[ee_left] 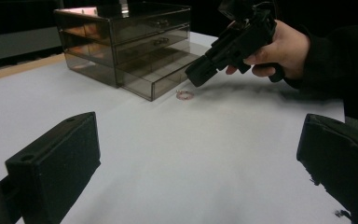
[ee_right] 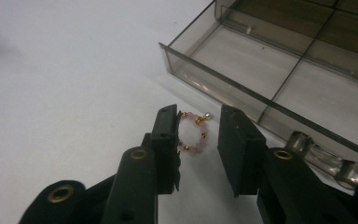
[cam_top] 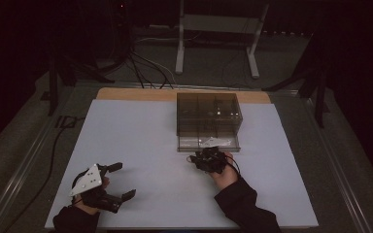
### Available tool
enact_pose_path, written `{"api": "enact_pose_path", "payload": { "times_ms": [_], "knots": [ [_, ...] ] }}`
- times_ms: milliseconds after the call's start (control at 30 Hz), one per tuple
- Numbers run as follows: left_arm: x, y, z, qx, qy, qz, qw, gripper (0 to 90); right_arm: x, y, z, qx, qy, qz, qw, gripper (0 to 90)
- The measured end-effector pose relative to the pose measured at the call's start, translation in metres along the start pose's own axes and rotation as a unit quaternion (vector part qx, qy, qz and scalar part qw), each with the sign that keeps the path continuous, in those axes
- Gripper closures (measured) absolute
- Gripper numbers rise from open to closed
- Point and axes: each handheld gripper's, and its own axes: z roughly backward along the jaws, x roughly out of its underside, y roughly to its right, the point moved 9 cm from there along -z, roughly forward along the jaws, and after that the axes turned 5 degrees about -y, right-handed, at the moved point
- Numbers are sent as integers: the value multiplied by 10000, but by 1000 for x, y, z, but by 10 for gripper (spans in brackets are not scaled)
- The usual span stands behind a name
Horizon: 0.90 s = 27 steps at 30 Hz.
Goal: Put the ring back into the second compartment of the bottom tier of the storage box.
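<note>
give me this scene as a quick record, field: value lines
surface: white table top
drawer unit: smoky clear plastic, bottom drawer pulled open
bracelet: pink and gold beads, on the table just before the open drawer
right gripper: jaws open, either side of the bracelet
left gripper: open, away from the drawers, holding nothing

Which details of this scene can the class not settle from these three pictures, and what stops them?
1. Bracelet: right gripper view, the left finger covers its near side, so contact is uncertain; too small in the left gripper view.
2. Upper drawers of the organizer: high view, smoked walls and dim light hide any contents.
3. Open drawer: right gripper view, cut by the frame edge.
4. Right gripper: left gripper view, fingers too dark to separate.
</note>
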Motion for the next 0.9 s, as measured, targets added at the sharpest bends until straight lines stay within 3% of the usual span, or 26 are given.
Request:
{"api": "enact_pose_path", "payload": {
  "times_ms": [333,767,900],
  "knots": [
    [0,0,0,-10,-11,-17,10000,4,4,2,-12,176,-219,8,9996,709],
    [0,1,-1,12,-18,-2,10000,4,3,5,-17,203,-212,-94,9995,740],
    [0,1,-1,1,-15,-4,10000,4,3,4,-17,379,-253,76,9989,749]
  ]
}}
